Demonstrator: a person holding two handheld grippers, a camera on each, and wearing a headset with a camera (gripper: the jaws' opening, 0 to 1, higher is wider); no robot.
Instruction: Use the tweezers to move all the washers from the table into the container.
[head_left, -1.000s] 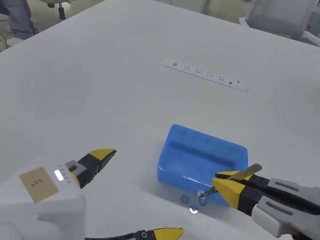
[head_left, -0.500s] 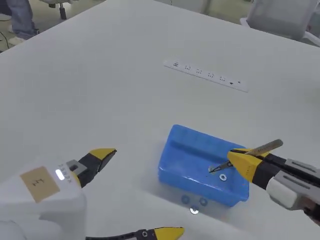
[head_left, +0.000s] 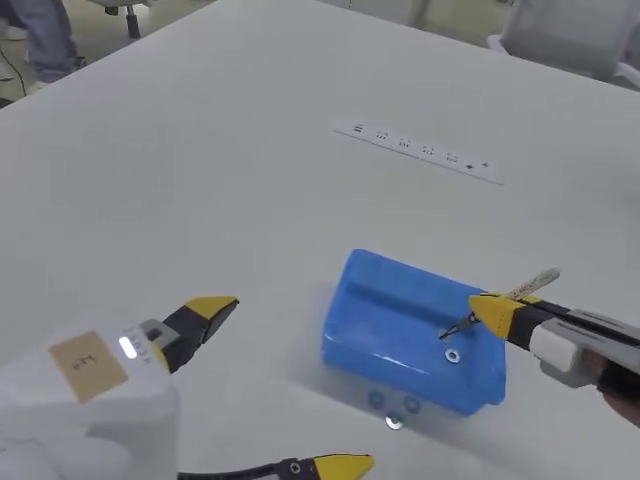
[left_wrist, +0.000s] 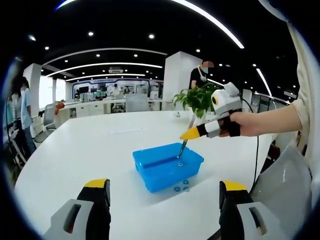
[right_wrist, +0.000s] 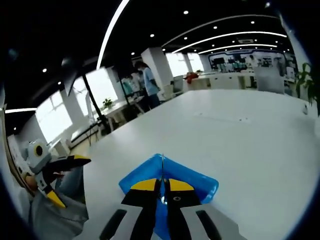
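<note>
In the head view, a blue container (head_left: 400, 320) sits on the white table (head_left: 200, 150). One washer (head_left: 453, 356) lies inside it, toward its right end. The right gripper (head_left: 492, 308) reaches in from the right with its jaws clamped on the tweezers (head_left: 459, 327). The tweezers slant down into the container, and their tip is just above the washer; whether it touches the washer cannot be told. Three loose washers (head_left: 376, 400) lie on the table just in front of the container's near wall. The left gripper (head_left: 280, 385) sits low on the left with its jaws spread wide and nothing between them. A power strip (head_left: 418, 152) lies farther back on the table.

In the left gripper view, the left gripper (left_wrist: 163, 184) shows its two yellow-tipped jaws well apart at the bottom. Between and beyond them stands the container (left_wrist: 160, 167), with the washer (left_wrist: 179, 162) on its floor and the loose washers (left_wrist: 176, 189) on the table at its near side. A hand (left_wrist: 240, 124) holds the right gripper (left_wrist: 192, 133) above the container, and the tweezers (left_wrist: 182, 146) point down from it into the tray.

In the right gripper view, the right gripper (right_wrist: 161, 184) has its jaws pressed together on the tweezers (right_wrist: 162, 167). The tweezers stick out forward over the container (right_wrist: 200, 182). The left gripper (right_wrist: 70, 180) appears at the left edge with its jaws apart.
</note>
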